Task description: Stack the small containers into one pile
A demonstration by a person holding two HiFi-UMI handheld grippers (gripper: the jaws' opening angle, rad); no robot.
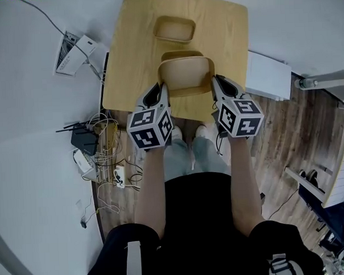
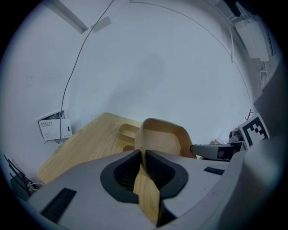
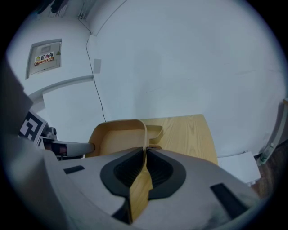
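So far, no pile shows. 3 small wooden containers can be counted, and each looks to be on its own. The held container (image 1: 186,76) hangs over the near half of the table (image 1: 129,62), carried by both tools at once. The left gripper (image 1: 161,90) is clamped on its left wall and the right gripper (image 1: 215,85) on its right wall. Each gripper view shows the thin wooden wall pinched between dark ribbed pads, with the jaws nearly together. Judging by how large it looms against the table, it is probably raised clear of the surface, though no view shows the gap beneath it.

Near the middle of the table, the rim of a second container (image 1: 181,54) peeks out. A third container (image 1: 174,29) sits at the table's far end, well apart from the other 2. What seems left is to lower the held one into 1 of those, then bring the last one onto the same pile.

Most of the second container is covered by the held one, so it cannot be told whether it is a single piece or 2 already nested. The table's near edge is hidden behind the grippers' marker cubes, and the held container's underside is out of sight in every view.
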